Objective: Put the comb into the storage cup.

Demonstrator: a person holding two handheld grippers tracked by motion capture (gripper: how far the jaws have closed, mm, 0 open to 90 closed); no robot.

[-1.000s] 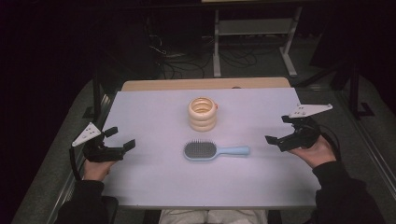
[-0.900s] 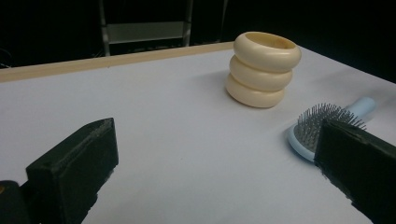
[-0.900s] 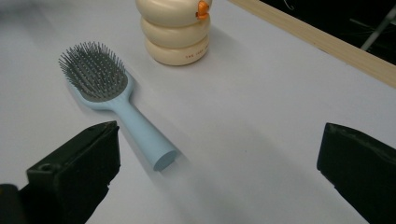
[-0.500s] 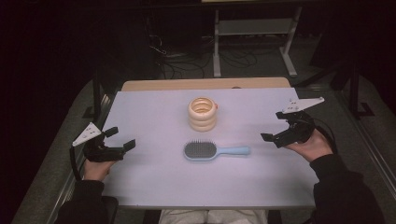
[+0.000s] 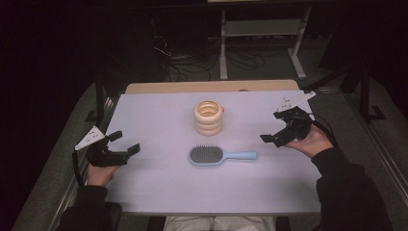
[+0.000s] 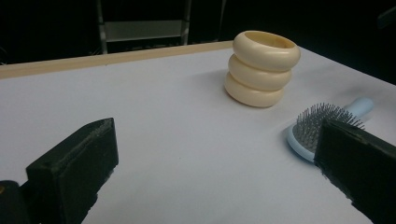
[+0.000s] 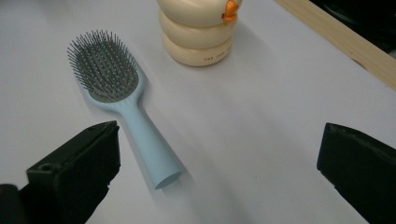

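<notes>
Hairbrush [image 5: 219, 155]: pale blue, grey bristles up, lying flat; both grippers' fingers spread, empty.

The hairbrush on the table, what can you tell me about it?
The hairbrush looks like pale blue plastic, with an oval head holding a grey pad of thin dark bristles and a straight, round-ended handle. It lies flat, bristles up, on the white table, near its middle and just in front of the cream holder without touching it. In the high view the handle points toward the right gripper. Nothing grips or touches it.
</notes>
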